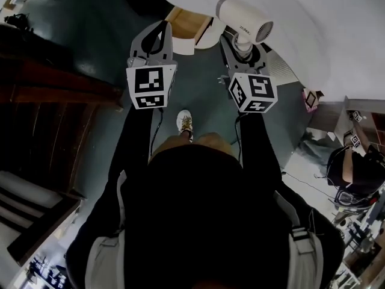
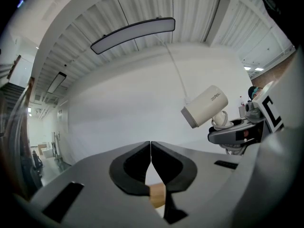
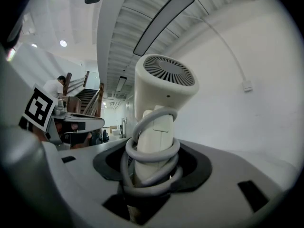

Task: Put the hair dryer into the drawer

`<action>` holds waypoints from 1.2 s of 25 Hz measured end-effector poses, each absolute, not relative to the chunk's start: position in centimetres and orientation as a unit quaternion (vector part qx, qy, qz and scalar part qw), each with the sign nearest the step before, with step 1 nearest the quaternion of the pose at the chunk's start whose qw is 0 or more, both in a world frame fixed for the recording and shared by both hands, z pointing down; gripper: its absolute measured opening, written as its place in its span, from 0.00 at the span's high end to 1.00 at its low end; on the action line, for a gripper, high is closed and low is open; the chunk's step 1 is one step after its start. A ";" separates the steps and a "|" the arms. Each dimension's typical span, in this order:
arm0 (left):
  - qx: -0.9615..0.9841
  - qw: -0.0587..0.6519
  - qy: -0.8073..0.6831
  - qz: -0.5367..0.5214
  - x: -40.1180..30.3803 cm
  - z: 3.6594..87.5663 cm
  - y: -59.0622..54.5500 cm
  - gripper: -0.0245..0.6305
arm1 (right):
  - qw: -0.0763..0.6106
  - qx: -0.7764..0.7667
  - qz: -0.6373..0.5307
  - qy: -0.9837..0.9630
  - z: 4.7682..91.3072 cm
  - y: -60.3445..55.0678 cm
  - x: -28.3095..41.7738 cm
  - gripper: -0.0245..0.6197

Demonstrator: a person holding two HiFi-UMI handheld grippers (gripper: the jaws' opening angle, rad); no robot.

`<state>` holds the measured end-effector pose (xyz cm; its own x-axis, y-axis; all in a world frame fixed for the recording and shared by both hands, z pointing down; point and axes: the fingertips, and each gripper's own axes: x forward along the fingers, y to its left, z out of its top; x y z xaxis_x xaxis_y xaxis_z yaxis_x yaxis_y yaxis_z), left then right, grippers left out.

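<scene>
The hair dryer (image 1: 243,18) does not need to be fetched. It is in the right gripper (image 1: 243,43), whose jaws are clamped on its handle. The grey cord (image 3: 151,148) is wound in several loops around that same handle, so the jaws grip the cord and the handle together. The handle runs along the line of the jaws and the barrel sits across this line, just beyond the tips. The long axis of the barrel is therefore crosswise to the direction in which the gripper points. The left gripper (image 1: 157,31) holds nothing. In its own view the two jaws meet at the tips, and only a wood-coloured patch shows through the gap lower down, behind them. Both grippers are held out side by side over a dark floor (image 1: 90,35). Ahead of them, in the head view, a light wooden piece (image 1: 183,18) stands next to a white wall (image 2: 142,103). It lies between the two grippers, closer to the tip of the left one. I judge that it belongs to the furniture with the drawer, but I cannot tell whether a drawer is open there. If it does, the free left gripper is the nearer one to pull the drawer. The dryer would then have to go in with its barrel turned to fit. By count there are one hair dryer, one cord, two grippers, one wooden piece, and no drawer that I can make out clearly.
</scene>
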<state>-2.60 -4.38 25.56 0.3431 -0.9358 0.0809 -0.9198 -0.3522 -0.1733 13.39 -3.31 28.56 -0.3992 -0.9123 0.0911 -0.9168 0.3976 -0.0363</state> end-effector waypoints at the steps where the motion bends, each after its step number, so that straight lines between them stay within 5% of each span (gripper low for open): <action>1: -0.819 0.049 0.566 -0.081 -2.9 25.6 -5.2 0.93 | 0.029 0.548 0.039 -0.835 28.5 -4.0 13.0 0.58; 30: -0.815 0.041 0.570 -0.094 -7.6 27.3 -11.1 0.94 | 0.078 0.521 0.055 -0.848 31.5 -10.5 8.5 0.58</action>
